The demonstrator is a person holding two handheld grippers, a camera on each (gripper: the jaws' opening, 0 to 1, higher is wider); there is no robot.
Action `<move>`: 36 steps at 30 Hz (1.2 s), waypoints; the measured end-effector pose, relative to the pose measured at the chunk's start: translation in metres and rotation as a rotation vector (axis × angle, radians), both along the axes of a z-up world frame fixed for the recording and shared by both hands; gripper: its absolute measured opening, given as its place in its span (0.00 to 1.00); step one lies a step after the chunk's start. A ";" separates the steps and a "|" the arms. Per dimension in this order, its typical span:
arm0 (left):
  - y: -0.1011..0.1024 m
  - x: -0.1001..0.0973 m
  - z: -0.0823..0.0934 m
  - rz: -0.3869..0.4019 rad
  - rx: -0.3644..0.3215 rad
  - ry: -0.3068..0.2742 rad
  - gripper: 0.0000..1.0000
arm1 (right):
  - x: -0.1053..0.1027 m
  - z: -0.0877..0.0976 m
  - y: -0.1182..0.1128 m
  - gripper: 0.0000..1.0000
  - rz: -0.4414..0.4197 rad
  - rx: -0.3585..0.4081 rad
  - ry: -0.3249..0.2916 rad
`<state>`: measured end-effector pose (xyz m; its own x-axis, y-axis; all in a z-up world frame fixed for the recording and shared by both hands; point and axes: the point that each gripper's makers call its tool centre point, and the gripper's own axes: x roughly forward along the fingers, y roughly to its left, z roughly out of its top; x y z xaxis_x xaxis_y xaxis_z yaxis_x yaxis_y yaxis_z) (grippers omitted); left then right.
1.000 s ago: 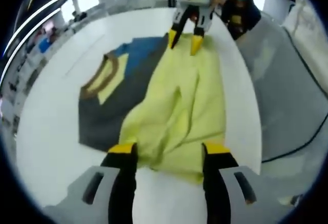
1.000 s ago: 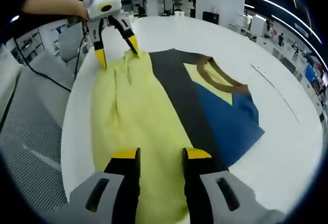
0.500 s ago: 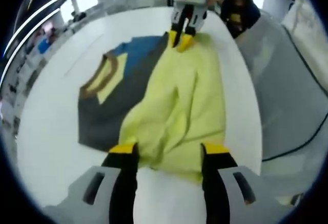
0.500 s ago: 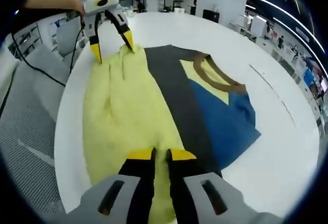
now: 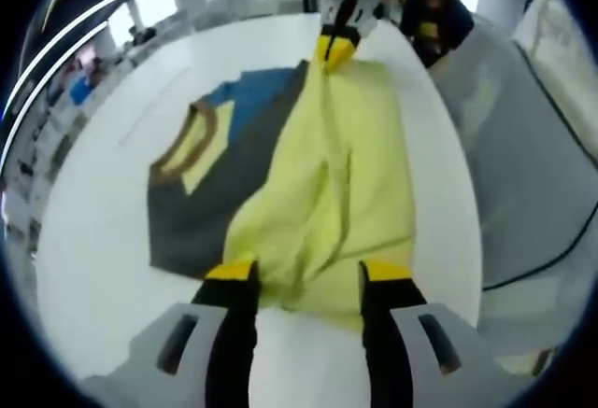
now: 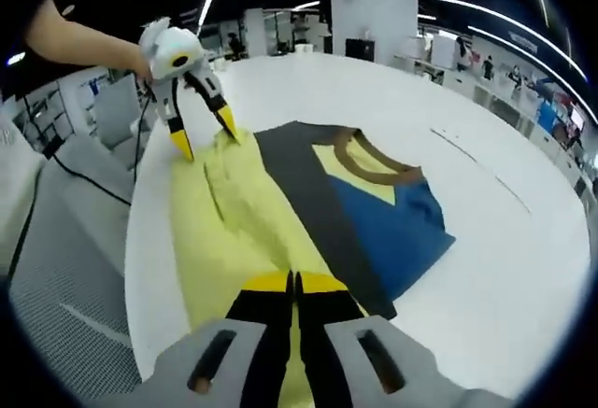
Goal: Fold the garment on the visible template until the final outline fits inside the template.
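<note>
Left gripper view: we see the garment [image 5: 308, 175] on the white table [image 5: 103, 203], long axis running from our spread left gripper [image 5: 301, 275] to the right gripper [image 5: 334, 51], pinched on the yellow edge.

Right gripper view: collar [image 6: 369, 161] points right; thin template lines [image 6: 481, 170] show.

The left gripper view looks low and close along the yellow, grey and blue cloth garment [image 5: 308, 175] from one end; the right gripper view faces back from the opposite end. Both share the white round table [image 6: 486, 240].
</note>
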<state>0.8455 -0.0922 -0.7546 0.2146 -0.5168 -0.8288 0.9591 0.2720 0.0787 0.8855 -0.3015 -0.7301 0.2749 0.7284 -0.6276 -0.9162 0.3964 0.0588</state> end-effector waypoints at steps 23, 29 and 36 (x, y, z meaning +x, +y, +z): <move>0.002 0.006 -0.005 -0.047 0.069 0.041 0.00 | -0.005 0.012 -0.011 0.02 -0.129 0.128 0.127; 0.012 0.002 0.009 -0.028 0.063 0.102 0.00 | -0.004 0.002 -0.010 0.02 -0.116 0.080 0.115; 0.017 0.000 0.012 -0.028 0.053 0.134 0.00 | 0.003 0.002 -0.013 0.02 -0.145 0.083 0.124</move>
